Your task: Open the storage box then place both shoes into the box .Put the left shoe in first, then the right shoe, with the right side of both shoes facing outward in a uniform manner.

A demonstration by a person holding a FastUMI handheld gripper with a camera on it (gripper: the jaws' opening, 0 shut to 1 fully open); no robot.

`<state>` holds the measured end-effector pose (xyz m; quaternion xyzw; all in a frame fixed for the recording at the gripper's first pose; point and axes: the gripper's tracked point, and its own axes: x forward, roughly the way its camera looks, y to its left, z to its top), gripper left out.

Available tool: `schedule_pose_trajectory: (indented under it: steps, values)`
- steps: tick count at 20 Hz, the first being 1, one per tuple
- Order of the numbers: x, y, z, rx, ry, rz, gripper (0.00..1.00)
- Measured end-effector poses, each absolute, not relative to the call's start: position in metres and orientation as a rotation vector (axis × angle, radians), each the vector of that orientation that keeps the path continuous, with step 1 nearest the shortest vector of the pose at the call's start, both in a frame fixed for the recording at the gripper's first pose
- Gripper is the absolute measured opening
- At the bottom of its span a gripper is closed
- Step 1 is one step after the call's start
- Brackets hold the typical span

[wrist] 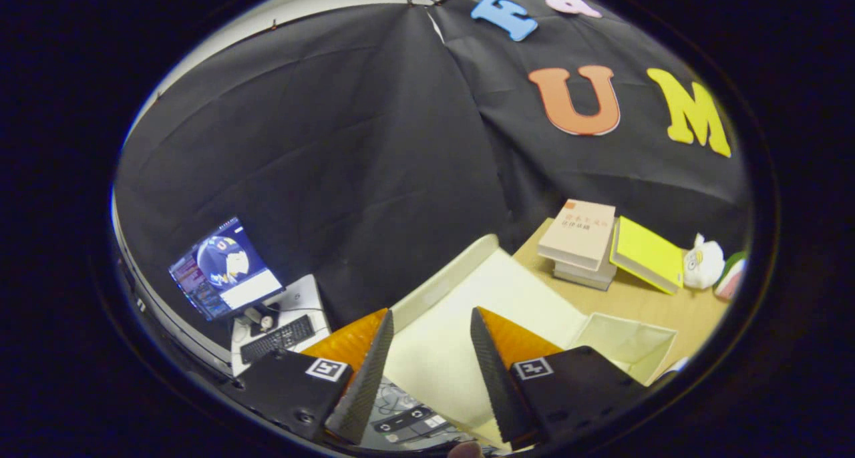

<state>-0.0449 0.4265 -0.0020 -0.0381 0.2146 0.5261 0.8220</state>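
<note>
Your storage box (628, 341) sits low and right of centre in the frame, just beyond your right finger, a pale cream tub with its mouth open toward you and its inside bare. Its lid (467, 311) lies flat ahead of the fingers, a broad cream panel with a raised lip along its far edge, running up toward the middle of the frame. The near end of that panel shows between your two fingers, and below it there's a drop past the table edge to a clutter of cables.

Your gripper (431, 331) has its fingers spread wide apart, holding nothing, with the lid's surface showing through the gap. The view is tilted, so the table slopes up to the right. A fingertip (465, 450) peeks in at the very bottom, centre.

Right of the lid, the wooden table (641, 301) has bare room between the box and a stack of books (580, 244) in the right middle of the frame. A yellow book (646, 254) leans beside the stack, then a white plush toy (703, 263) further right, near the black cloth wall.

Lower left, well apart from the box, a lit monitor (224, 268) stands on a small white desk (300, 298) with a keyboard (277, 339) in front of it.
</note>
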Motion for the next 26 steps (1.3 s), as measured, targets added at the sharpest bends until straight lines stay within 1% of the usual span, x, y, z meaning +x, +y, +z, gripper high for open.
schedule_pose_trajectory:
  steps: [1, 5, 11, 16, 22, 26]
  values:
    - [-0.043, 0.424, 0.000, -0.099, 0.427, 1.107, 0.88]
    - [-0.031, 0.401, 0.012, -0.109, 0.343, 1.026, 0.97]
    - [-0.002, 0.333, 0.028, -0.084, 0.263, 0.886, 0.97]
    - [0.031, 0.247, 0.027, -0.055, 0.249, 0.753, 0.97]
    - [0.080, 0.102, -0.017, 0.004, 0.350, 0.509, 0.97]
    - [0.103, 0.026, -0.075, 0.032, 0.473, 0.393, 0.97]
